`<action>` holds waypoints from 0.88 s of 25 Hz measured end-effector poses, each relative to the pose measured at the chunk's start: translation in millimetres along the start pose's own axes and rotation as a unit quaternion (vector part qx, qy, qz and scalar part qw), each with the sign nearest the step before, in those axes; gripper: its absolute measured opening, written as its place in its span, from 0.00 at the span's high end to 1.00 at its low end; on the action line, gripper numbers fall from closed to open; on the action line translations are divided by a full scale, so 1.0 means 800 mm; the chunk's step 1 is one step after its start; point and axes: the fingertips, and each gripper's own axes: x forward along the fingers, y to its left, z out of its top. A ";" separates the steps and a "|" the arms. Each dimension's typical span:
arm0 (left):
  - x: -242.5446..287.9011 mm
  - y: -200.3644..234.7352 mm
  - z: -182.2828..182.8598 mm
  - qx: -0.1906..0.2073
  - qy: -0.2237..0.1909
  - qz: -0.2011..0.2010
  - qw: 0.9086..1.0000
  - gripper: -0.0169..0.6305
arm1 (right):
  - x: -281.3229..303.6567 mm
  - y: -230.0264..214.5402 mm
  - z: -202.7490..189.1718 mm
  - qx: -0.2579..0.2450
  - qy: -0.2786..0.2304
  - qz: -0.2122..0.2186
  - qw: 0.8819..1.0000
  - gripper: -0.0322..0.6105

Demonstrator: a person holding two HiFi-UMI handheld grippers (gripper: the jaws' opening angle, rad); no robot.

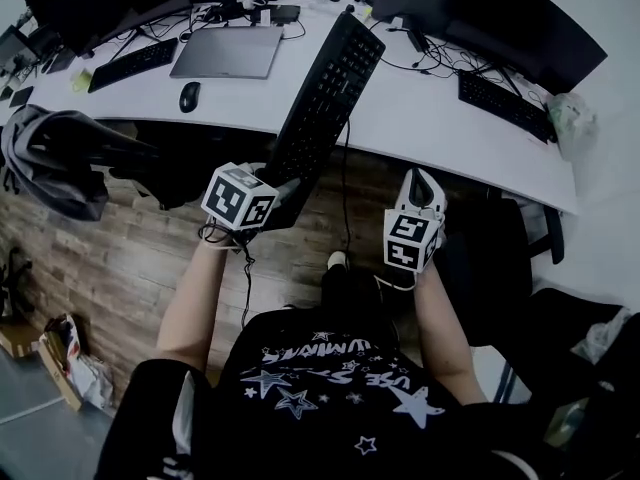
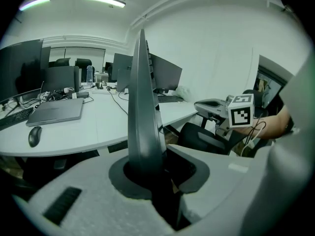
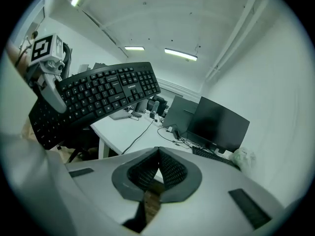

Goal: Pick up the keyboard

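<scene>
The black keyboard [image 1: 325, 98] is lifted off the white desk [image 1: 420, 108] and slants up from its near end over the desk's edge. My left gripper [image 1: 283, 192] is shut on that near end. In the left gripper view the keyboard [image 2: 142, 107] stands edge-on between the jaws of the left gripper [image 2: 147, 173]. My right gripper [image 1: 420, 180] hangs to the right of the keyboard, apart from it, shut with nothing in it. In the right gripper view the right gripper [image 3: 156, 173] has its pads together, and the keyboard [image 3: 98, 95] floats at upper left with the left gripper [image 3: 49, 77] on it.
A closed grey laptop [image 1: 228, 52], a mouse [image 1: 189, 96] and two other keyboards [image 1: 133, 64] [image 1: 503, 103] lie on the desk below dark monitors [image 1: 470, 13]. The keyboard's cable [image 1: 346, 188] hangs down. A chair with a jacket [image 1: 60, 158] stands left, a black chair [image 1: 500, 258] right.
</scene>
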 end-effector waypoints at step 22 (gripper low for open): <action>-0.094 -0.072 -0.116 -0.049 -0.021 -0.035 0.998 0.84 | -0.152 0.081 -0.048 0.027 0.045 0.017 0.998 0.94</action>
